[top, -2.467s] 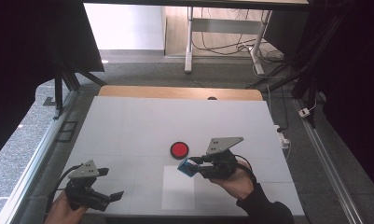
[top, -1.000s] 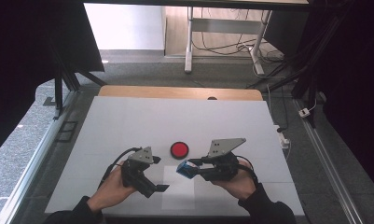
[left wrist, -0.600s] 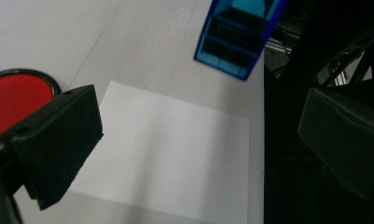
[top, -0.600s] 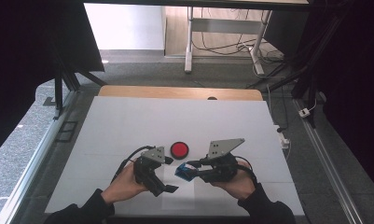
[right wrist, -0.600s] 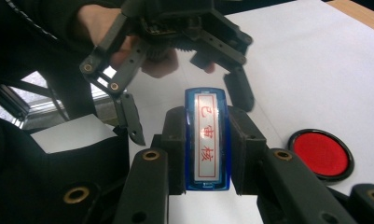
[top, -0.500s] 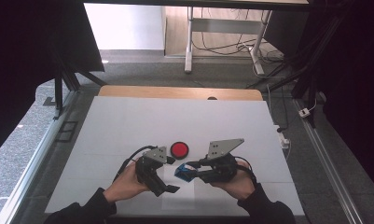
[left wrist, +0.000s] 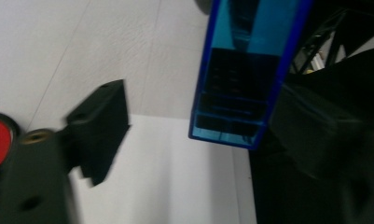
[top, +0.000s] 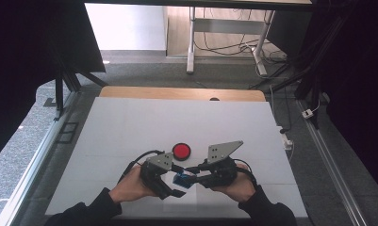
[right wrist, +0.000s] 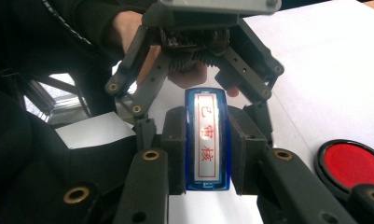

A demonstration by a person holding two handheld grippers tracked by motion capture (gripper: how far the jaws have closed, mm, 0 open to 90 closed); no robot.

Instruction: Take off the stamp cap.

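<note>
1. Right gripper (top: 192,177), near edge of the white table (top: 130,122), right of middle: jaws were clamped on the flat sides of a blue translucent plastic stamp block (right wrist: 207,140) with a white label of red characters. The block's long axis ran along the jaws, toward the left gripper.
2. Left gripper (top: 176,181), directly facing it, just beside the block: jaws stood wide apart, holding nothing; the block's free end (left wrist: 243,70) lay between them, untouched as far as could be told. A handover appeared likely.
3. Round red pad in a black rim (top: 181,151), just beyond both grippers, toward the table's middle.
4. Wooden strip (top: 177,93) along the far edge.
</note>
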